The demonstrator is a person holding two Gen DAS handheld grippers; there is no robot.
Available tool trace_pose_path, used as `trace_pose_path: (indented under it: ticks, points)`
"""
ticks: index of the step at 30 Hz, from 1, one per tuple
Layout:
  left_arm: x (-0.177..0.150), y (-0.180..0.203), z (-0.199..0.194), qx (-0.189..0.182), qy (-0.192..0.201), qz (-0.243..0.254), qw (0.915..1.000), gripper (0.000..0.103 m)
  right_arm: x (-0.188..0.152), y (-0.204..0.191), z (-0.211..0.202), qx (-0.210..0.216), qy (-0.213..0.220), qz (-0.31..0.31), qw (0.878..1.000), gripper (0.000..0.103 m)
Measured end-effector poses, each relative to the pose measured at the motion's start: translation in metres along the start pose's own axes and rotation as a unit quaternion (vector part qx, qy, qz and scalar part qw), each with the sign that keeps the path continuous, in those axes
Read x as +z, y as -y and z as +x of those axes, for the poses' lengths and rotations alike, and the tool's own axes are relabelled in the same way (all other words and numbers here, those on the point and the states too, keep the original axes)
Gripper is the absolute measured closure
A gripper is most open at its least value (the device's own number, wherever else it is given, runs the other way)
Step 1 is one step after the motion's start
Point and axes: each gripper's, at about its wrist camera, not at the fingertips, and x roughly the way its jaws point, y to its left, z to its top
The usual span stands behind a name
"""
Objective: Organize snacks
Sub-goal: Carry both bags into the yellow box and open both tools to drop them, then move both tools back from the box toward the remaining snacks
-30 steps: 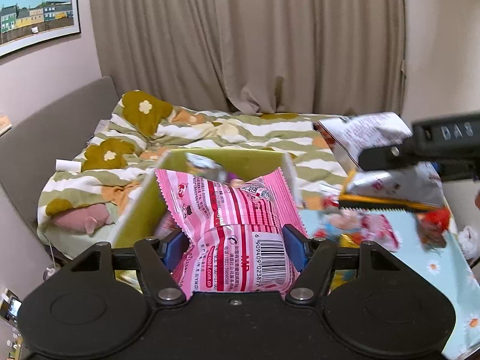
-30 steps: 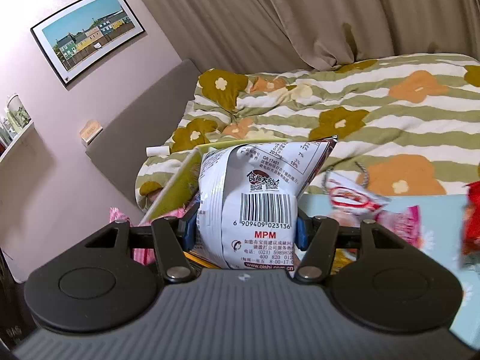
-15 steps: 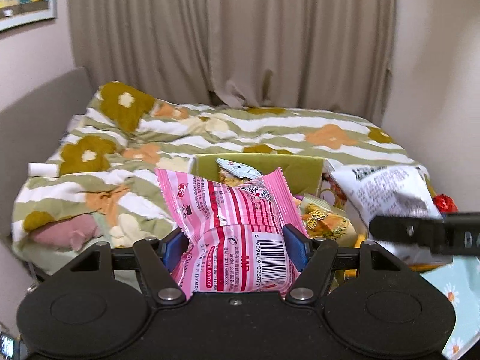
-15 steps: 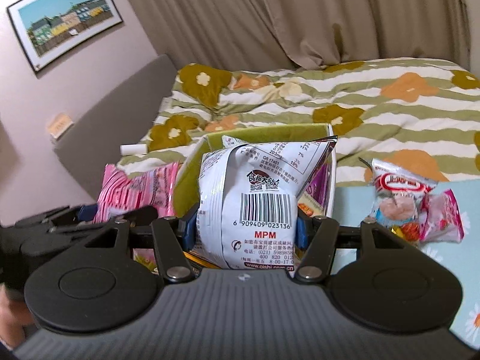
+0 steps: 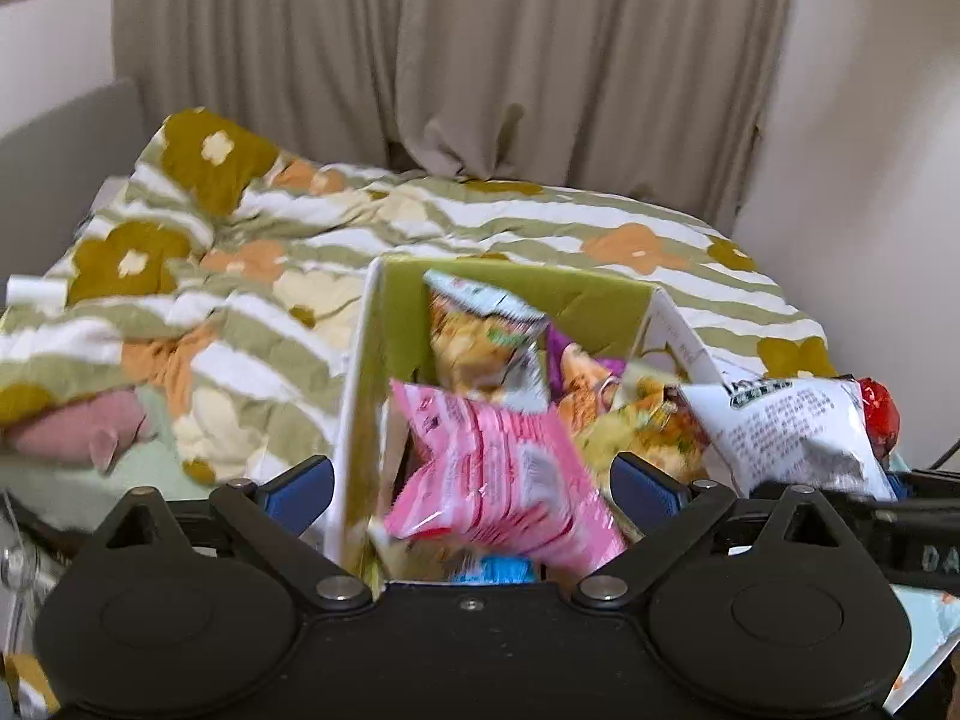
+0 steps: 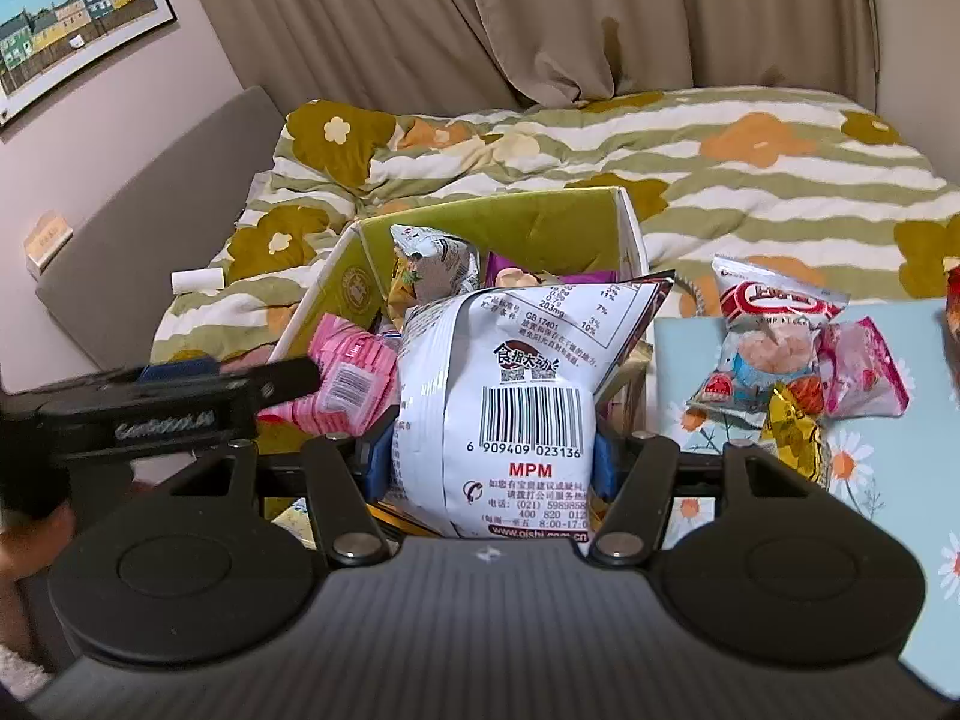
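A green-lined cardboard box (image 5: 600, 300) holds several snack bags. My left gripper (image 5: 474, 480) is open over the box's near left corner, and the pink striped snack bag (image 5: 498, 468) lies loose and blurred between its fingers, in the box. It also shows in the right wrist view (image 6: 345, 372). My right gripper (image 6: 489, 456) is shut on a white snack bag (image 6: 510, 384) with a barcode, held at the box's (image 6: 552, 222) near right side. The white bag also shows at the right of the left wrist view (image 5: 792, 432).
A light blue flowered tablecloth (image 6: 888, 480) to the right carries several loose snack packets (image 6: 774, 348). A red packet (image 5: 879, 414) lies beside the box. Behind is a bed with a green striped flowered duvet (image 6: 720, 180), curtains and a wall.
My left gripper moved over the box and opened, and the pink bag dropped from its grip into the box. My right gripper with the white bag moved closer to the box.
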Motion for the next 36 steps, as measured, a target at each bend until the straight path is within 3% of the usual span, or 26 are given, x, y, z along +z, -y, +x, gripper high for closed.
trace_pose_path:
  ticks: [10, 11, 13, 22, 36]
  points:
    - [-0.015, -0.008, -0.037, 0.028, 0.021, -0.033, 0.9988, 0.003, 0.001, -0.007, 0.003, 0.032, 0.011, -0.017, 0.999, 0.025]
    - [-0.016, -0.008, -0.039, 0.031, 0.022, -0.036, 0.9986, 0.003, 0.001, -0.008, 0.005, 0.033, 0.012, -0.021, 0.999, 0.022]
    - [-0.018, -0.008, -0.04, 0.034, 0.021, -0.039, 0.9984, 0.003, -0.001, -0.01, 0.01, 0.025, 0.009, -0.026, 0.999, 0.0]
    - [-0.034, -0.004, -0.042, 0.034, 0.008, -0.049, 0.9982, 0.003, -0.021, -0.001, 0.008, 0.012, 0.021, -0.038, 0.999, 0.0]
    - [-0.035, 0.0, -0.065, 0.015, 0.035, -0.032, 0.9987, 0.003, -0.024, -0.005, -0.021, 0.001, 0.058, -0.029, 0.998, 0.0]
